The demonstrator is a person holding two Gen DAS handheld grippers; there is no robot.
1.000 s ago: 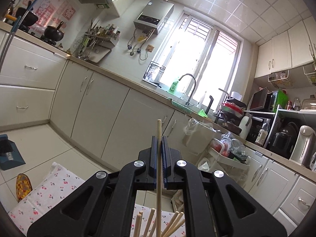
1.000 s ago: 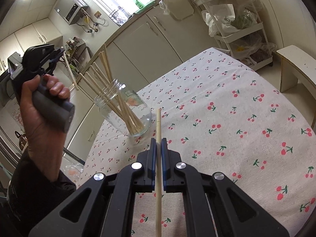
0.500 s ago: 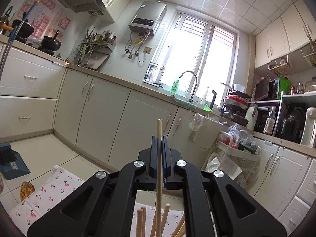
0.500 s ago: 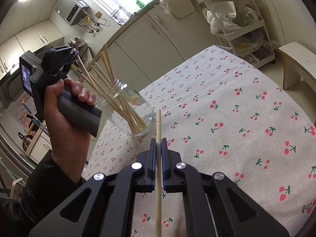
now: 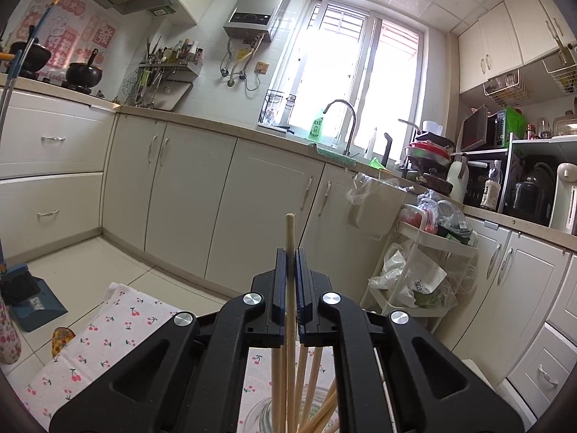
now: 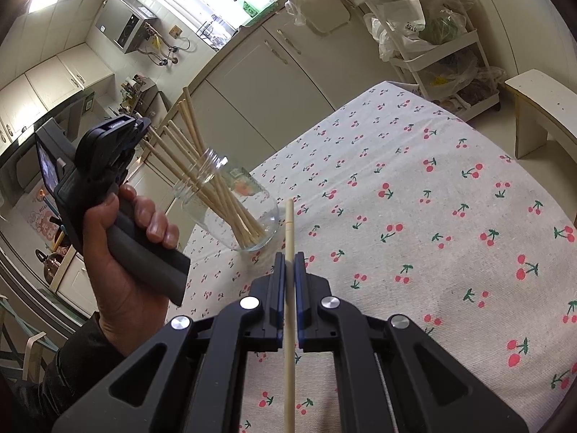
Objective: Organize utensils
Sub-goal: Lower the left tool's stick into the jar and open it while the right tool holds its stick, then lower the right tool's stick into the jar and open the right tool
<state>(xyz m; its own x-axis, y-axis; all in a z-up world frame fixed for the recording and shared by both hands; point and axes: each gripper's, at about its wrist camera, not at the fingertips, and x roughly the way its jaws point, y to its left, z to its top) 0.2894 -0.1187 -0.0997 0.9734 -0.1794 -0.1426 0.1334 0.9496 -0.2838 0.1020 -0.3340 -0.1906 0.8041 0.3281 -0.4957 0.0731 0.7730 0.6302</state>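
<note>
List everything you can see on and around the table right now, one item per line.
glass jar: one, clear, on the table near its far-left edge
chopsticks in the jar: a bundle, pale wood, leaning left out of its mouth
tablecloth: one, cream with red cherries, over the table
rolling cart: one, white, beyond the table, bags on its shelves
bench: one, cream, right of the table
dustpan: one, blue, on the floor
left claw: black, shut on one chopstick, over the jar
right claw: black, shut on another chopstick
left hand: gripping the left claw's handle
</note>
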